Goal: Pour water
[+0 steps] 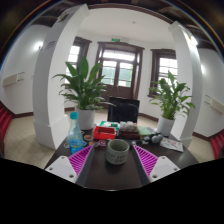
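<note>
Low in the frame, the gripper (113, 160) holds its fingers apart — a green cup (118, 151) stands between them on the dark table (104, 176). Left of it a blue-tinted bottle (76, 134); behind, a red box (104, 131) and two potted plants (86, 88). No writing is legible.

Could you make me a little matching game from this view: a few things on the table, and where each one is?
Things:
1. green cup
2. spray bottle
3. red box
4. potted plant

Places:
A. past the pink pad on the left
B. behind the table, in a white pot
C. between the open fingers
D. just behind the cup, mid-table

Pairs: 1-C, 2-A, 3-D, 4-B
</note>
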`<state>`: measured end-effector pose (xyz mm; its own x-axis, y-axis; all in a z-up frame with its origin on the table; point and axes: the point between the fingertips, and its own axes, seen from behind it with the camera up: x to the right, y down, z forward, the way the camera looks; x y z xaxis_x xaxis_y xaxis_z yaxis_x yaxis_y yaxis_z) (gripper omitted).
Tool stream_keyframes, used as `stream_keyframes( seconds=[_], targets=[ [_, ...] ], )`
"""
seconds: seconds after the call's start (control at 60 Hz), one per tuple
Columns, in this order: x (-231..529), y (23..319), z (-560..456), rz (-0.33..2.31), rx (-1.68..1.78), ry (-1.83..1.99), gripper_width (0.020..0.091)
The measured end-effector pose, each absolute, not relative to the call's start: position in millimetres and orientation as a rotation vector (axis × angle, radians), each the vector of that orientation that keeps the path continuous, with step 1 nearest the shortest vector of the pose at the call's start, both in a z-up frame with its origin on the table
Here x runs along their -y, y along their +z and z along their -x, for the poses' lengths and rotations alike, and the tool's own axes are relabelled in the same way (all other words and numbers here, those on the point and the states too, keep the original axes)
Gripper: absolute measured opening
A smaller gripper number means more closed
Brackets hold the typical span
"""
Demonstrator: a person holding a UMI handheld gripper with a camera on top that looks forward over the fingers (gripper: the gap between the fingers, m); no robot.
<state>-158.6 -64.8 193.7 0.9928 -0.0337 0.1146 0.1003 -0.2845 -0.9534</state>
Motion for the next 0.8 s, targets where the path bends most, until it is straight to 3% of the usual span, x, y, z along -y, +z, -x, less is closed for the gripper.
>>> stream_keyframes(
  seconds=[0.2, 0.683, 0.767, 0.8],
  targets=[
    [37.1, 143.6, 250.8, 1.843, 0.110, 0.024, 0.0773],
    [-95.0, 105.9, 315.3, 1.766, 0.057, 0.149, 0.0775],
    [-108.5, 99.3, 317.4, 1.760, 0.069, 0.144, 0.0737],
    [-112.4, 98.2, 310.8, 1.755, 0.068, 0.102, 0.0602]
  ],
)
